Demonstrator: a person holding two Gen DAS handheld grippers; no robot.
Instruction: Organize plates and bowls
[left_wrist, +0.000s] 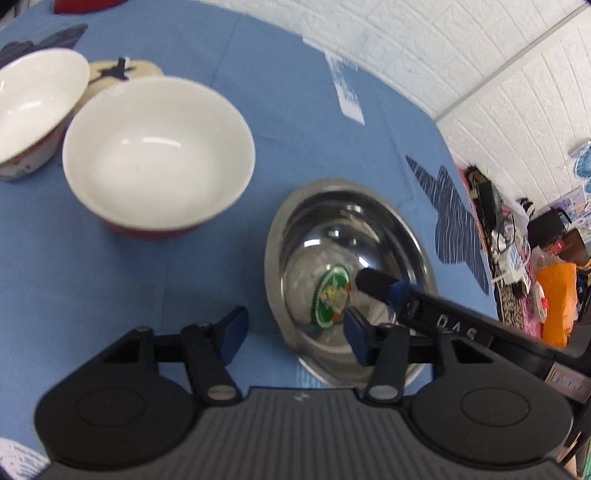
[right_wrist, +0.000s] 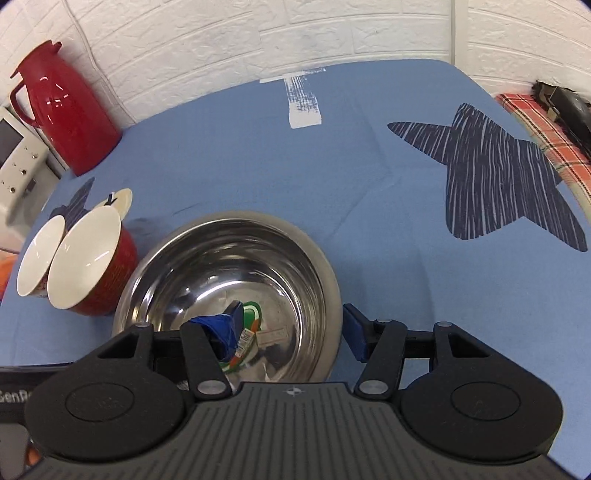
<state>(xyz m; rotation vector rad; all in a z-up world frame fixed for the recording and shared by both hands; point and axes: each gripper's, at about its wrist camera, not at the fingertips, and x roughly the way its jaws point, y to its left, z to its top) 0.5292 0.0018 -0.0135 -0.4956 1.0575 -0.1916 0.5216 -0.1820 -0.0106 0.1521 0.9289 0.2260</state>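
Steel bowl (right_wrist: 229, 291): on the blue tablecloth (right_wrist: 362, 192), nearest both grippers, upright and empty but for a green sticker (left_wrist: 330, 301) on its floor; thin polished metal, so likely light, stiff, unbreakable, but slick and prone to slide or ring when nudged

Best hold on it: across the rolled rim, 1 finger inside the wall and 1 outside; smooth curved wall gives little friction, so a firm squeeze low on the lip seems wise

Right gripper (right_wrist: 288, 334): jaws spread wide, straddling the bowl's right wall, left finger down inside, right finger outside over the cloth; not yet closed on the rim

Left gripper (left_wrist: 295, 332): jaws wide apart and holding nothing, right pad over the steel bowl's near edge, left pad over bare cloth

Red bowl with white inside (left_wrist: 159, 155): just left of the steel bowl, apart from it; ceramic by the look, so heavier, rigid, chippable; thick rim suits a pinch

White bowl (left_wrist: 33, 107): further left, close beside the red one, contact unclear; also looks ceramic and fragile

Small cream plate (left_wrist: 125, 72): behind the 2 ceramic bowls, mostly hidden

Red jug (right_wrist: 62, 107): at the far left by the wall, well apart

Likely order: nesting smaller bowls into the steel 1 calls for gentle set-downs to spare the glaze
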